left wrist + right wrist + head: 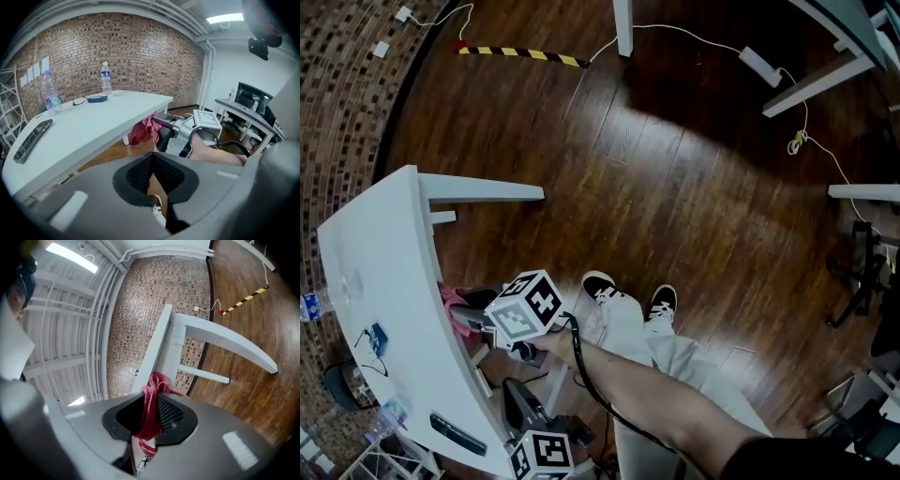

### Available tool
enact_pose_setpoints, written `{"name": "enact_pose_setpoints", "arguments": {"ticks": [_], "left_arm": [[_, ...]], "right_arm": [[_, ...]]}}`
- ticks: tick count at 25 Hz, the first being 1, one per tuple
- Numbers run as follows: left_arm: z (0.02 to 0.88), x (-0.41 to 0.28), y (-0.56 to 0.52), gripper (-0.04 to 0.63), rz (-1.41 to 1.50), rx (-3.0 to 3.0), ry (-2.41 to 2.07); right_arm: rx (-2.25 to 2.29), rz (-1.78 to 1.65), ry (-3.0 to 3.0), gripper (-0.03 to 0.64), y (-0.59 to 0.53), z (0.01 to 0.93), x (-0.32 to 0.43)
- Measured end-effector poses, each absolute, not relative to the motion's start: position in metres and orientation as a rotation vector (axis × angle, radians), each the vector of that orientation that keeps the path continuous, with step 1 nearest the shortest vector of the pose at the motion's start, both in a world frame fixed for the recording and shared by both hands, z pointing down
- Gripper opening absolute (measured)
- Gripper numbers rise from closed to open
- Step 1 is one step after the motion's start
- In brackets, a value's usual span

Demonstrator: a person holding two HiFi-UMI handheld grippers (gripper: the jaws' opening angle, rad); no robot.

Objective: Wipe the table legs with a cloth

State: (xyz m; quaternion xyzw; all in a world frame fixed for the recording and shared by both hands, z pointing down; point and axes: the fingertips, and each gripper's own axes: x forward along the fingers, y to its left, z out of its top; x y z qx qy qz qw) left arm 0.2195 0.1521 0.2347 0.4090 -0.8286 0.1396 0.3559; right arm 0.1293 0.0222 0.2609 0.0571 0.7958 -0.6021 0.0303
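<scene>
The right claw (152, 401) is clenched on a crumpled red-pink cloth (151, 420). The cloth hangs as a twisted strip between its jaws, and a bunched end pokes out just past the tips, at the white bench (157, 348) frame. The cloth's lower end drops out of sight behind the jaws. In the head view the bench edge covers most of it. The left claw (152, 161), behind the right one, is clenched with nothing in it. Beyond the right claw, two bench legs (225, 342) slant away. Two bottles (106, 77) stand on the bench top.
</scene>
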Motion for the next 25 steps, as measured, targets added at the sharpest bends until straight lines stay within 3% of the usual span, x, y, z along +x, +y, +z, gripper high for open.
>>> {"name": "enact_pose_setpoints", "arguments": {"ticks": [16, 25], "left_arm": [[0.241, 0.179, -0.016, 0.000, 0.420, 1.204, -2.157], [0.269, 0.165, -0.085, 0.000, 0.461, 1.259, -2.103]], "right_arm": [[-0.103, -1.827, 2.375, 0.055, -0.178, 0.265, 0.106], [-0.200, -1.833, 2.394, 0.057, -0.220, 0.278, 0.093]]}}
